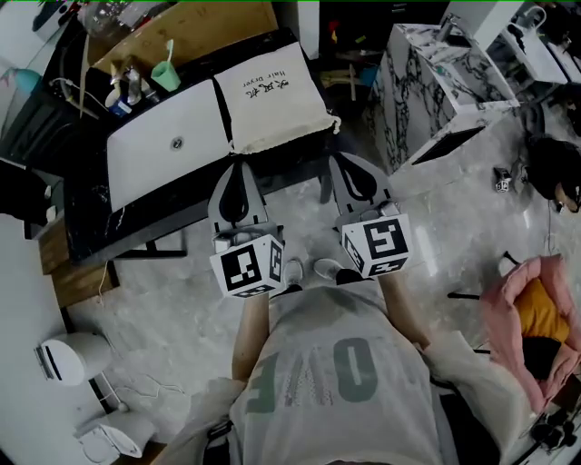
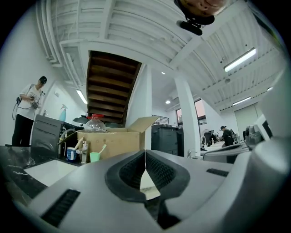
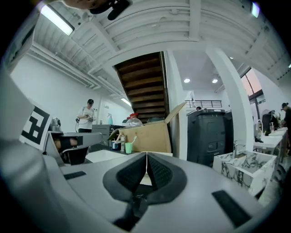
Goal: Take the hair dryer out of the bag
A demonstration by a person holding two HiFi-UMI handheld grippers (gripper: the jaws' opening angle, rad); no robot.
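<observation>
Two claws reach forward side by side, each with one marker cube at its back. The left claw (image 1: pixel 238 163) is pressed together with nothing in it: in its own view the two dark pads meet in one thin seam. The right claw (image 1: pixel 337 157) is pressed together and empty too, its pads meeting the same way. Both point level toward the counter (image 1: pixel 82 213).

One cream bag (image 1: pixel 272 98) lies flat on the dark counter, printed "Hair Dryer", with its gathered end toward the claws. The left claw's tip is near the bag's near edge and the right claw's tip is just off its near right corner. I cannot tell whether either one touches it. The hair dryer itself does not show, and the pictures do not reveal whether it is in the bag.

Just left of the bag, touching its side, lies one white board (image 1: pixel 168 141). Behind them stands one open cardboard box (image 1: pixel 195 27). Left of the box are one green cup (image 1: pixel 164 74) with a toothbrush in it, one blue mug (image 2: pixel 71 154) and one clear bottle (image 2: pixel 94 123) with a red cap.

Right of the counter stands one marble-patterned box (image 1: pixel 436 86). Two white appliances (image 1: pixel 71 357) sit on the floor at lower left, and one pink garment (image 1: pixel 513 313) lies at lower right. Two people show in the left gripper view, one standing (image 2: pixel 28 111) far left and one (image 2: pixel 223 134) far right.
</observation>
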